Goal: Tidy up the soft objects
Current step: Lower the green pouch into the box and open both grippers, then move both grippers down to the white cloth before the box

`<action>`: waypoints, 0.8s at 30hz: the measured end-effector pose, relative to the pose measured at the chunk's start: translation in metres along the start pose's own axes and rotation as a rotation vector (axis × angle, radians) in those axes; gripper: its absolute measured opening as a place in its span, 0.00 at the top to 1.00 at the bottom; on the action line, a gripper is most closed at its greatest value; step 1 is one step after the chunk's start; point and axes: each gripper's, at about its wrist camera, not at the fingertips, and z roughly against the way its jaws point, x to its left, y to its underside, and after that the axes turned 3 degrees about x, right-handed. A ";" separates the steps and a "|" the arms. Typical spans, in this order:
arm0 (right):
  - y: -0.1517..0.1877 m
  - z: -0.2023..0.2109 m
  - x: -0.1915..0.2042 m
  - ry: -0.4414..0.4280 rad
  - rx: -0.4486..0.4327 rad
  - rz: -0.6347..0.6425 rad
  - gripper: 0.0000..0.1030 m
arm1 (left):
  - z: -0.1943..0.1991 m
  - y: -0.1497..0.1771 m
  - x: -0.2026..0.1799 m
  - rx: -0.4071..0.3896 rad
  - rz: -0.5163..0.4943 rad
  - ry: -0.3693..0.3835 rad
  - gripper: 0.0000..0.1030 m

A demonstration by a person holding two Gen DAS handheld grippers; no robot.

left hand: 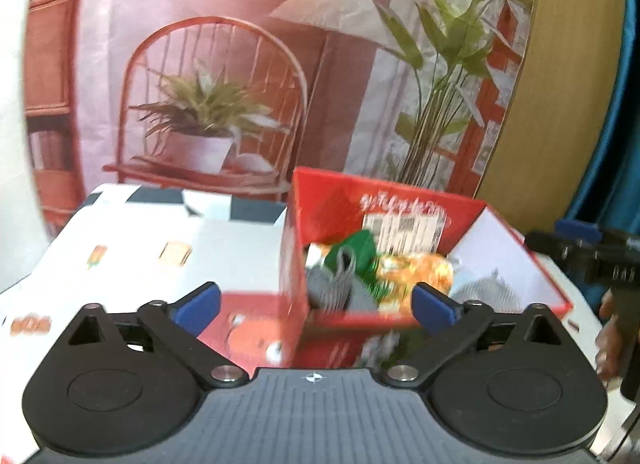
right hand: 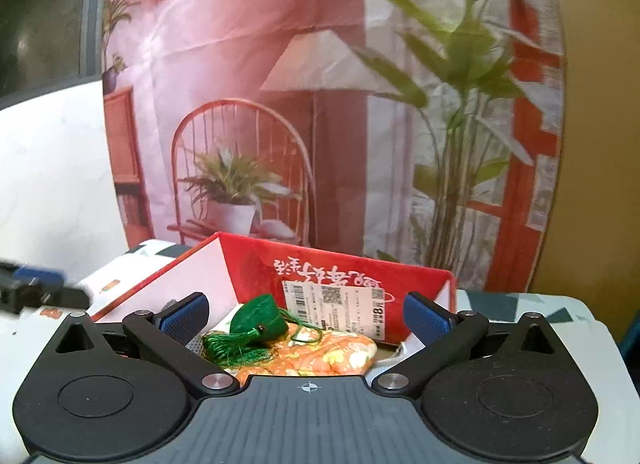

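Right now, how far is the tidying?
Mostly done: the green tassel pouch, orange cloth and grey knit piece lie inside the red box. The left gripper and right gripper are open and empty. Nothing soft shows outside the box.

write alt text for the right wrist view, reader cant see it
An open red box on a table holds a green tasselled pouch lying on an orange floral fabric item, seen between the open blue-padded fingers of the right tool. Behind hangs a backdrop printed with a chair, lamp and plants.
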 end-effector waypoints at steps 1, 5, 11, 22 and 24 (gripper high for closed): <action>0.004 0.005 0.001 0.007 -0.008 -0.002 0.00 | 0.004 0.008 0.002 0.009 0.006 -0.007 0.00; 0.020 0.021 0.005 0.031 -0.037 0.002 0.00 | 0.010 0.029 0.010 0.057 0.067 -0.043 0.00; 0.046 0.047 0.005 -0.015 -0.104 -0.034 0.00 | 0.020 0.062 0.013 0.054 0.112 -0.129 0.00; 0.101 0.060 0.005 0.012 -0.035 -0.076 0.00 | 0.010 0.092 -0.003 0.108 0.077 -0.169 0.00; 0.112 0.059 0.004 0.013 -0.009 -0.079 0.00 | 0.009 0.097 -0.006 0.113 0.071 -0.177 0.00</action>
